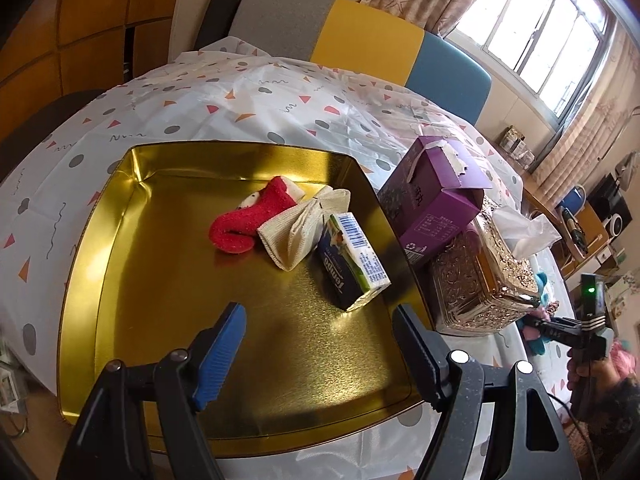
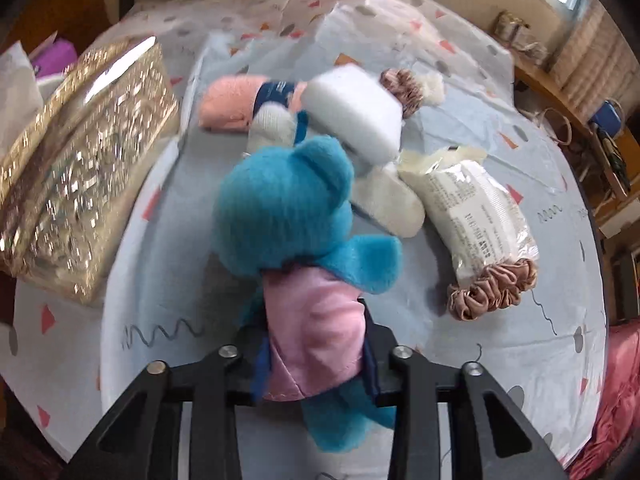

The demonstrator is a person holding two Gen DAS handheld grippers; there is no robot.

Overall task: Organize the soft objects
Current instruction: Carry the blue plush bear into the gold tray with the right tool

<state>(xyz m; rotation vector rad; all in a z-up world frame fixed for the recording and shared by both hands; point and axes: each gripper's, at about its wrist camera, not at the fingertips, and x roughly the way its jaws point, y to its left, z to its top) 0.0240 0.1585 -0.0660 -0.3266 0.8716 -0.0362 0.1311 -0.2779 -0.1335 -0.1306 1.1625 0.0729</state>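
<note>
— Three things lie in the gold tray (image 1: 100, 280): a red sock (image 1: 248, 216), a folded cream cloth (image 1: 304, 224) touching it, and a tissue pack (image 1: 352, 260) leaning against the cloth; what is the left gripper (image 1: 320, 332) doing?

— It hangs over the near part of the tray, jaws spread wide, nothing between them; its blue pad (image 1: 224, 344) is clear of every item

— And the right gripper (image 2: 316, 344)?

— Its fingers sit on either side of the blue teddy bear (image 2: 288, 208), at the pink shirt; the bear's body fills the gap; whether the pads press on the fabric I cannot tell, since the shirt hides them

— Where is the bear?

— On the patterned tablecloth (image 2: 500, 344), just beside the gold tissue box (image 2: 80, 176), head pointing away from the camera

— What else lies near it?

— A white sponge block (image 2: 356, 112) beyond its head, a pink towel roll (image 2: 228, 104) to the left of that, a white sock (image 2: 388, 200), a clear-wrapped packet (image 2: 476, 216) with a bronze scrunchie (image 2: 488, 288) at its near end; a purple carton (image 1: 432, 200) stands between tray and tissue box
</note>
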